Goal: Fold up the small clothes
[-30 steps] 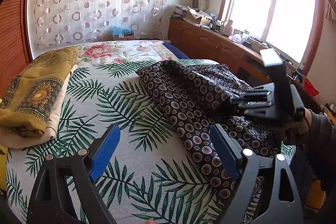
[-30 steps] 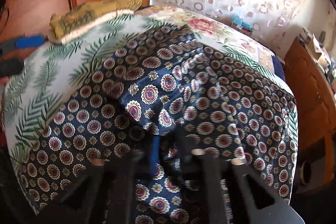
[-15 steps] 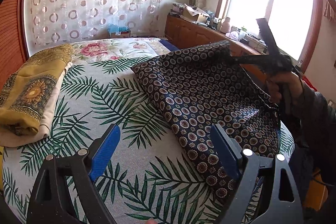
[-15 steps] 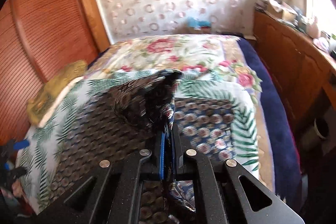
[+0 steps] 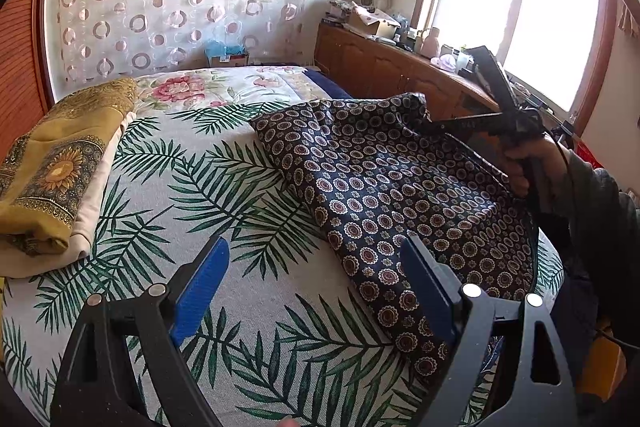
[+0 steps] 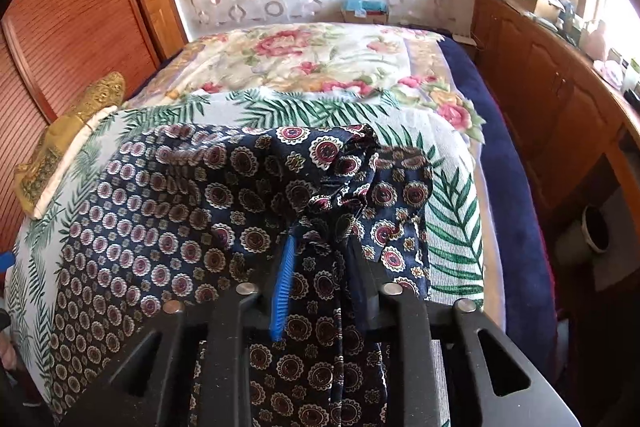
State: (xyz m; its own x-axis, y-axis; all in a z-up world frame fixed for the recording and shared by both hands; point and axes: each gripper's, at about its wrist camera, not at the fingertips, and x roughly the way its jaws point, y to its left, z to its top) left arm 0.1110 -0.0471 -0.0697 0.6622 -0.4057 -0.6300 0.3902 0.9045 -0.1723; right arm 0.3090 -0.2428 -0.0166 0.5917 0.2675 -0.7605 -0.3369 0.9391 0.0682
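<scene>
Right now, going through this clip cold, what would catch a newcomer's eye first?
First the dark medallion-print garment, sprawled over the right half of the palm-leaf bedspread, one edge lifted off the bed by the right gripper, shut on the fabric. Next the left gripper, open and empty over bare bedspread in the foreground. Folded yellow cloth sits at the bed's left edge.

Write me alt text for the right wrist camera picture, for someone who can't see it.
The right tool is shut on a bunched edge of a navy medallion-print garment, lifting it off a bed with a palm-leaf cover. A folded yellow cloth lies at the bed's left edge, with wooden cabinets along the right wall.
</scene>
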